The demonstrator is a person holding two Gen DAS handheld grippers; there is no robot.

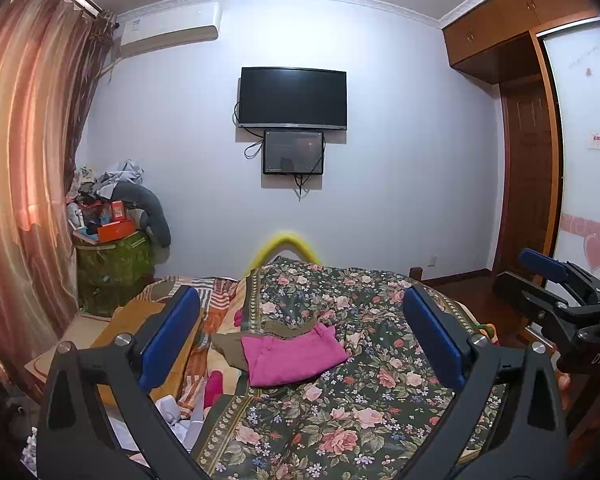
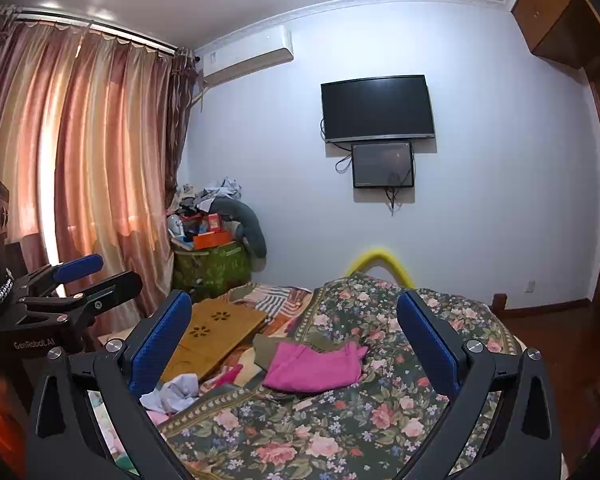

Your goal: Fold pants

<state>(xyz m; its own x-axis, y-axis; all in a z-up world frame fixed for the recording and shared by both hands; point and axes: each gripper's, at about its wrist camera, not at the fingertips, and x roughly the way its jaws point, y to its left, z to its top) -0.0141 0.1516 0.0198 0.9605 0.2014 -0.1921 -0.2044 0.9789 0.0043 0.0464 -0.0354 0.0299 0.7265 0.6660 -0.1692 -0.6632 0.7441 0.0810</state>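
Folded pink pants (image 1: 292,354) lie as a compact rectangle on the floral bedspread (image 1: 364,400), partly over an olive-brown garment (image 1: 228,350). They also show in the right wrist view (image 2: 314,368). My left gripper (image 1: 300,340) is open and empty, held above the bed, nearer the camera than the pants. My right gripper (image 2: 294,344) is open and empty too, level with the left one. The right gripper shows at the right edge of the left wrist view (image 1: 556,280), and the left gripper at the left of the right wrist view (image 2: 88,276).
A wooden lap desk (image 2: 212,336) lies on the bed's left side next to crumpled white cloth (image 2: 172,394). A green hamper (image 2: 210,268) piled with clutter stands by the curtain (image 2: 80,180). A TV (image 1: 292,98) hangs on the far wall. A wardrobe (image 1: 528,160) stands at the right.
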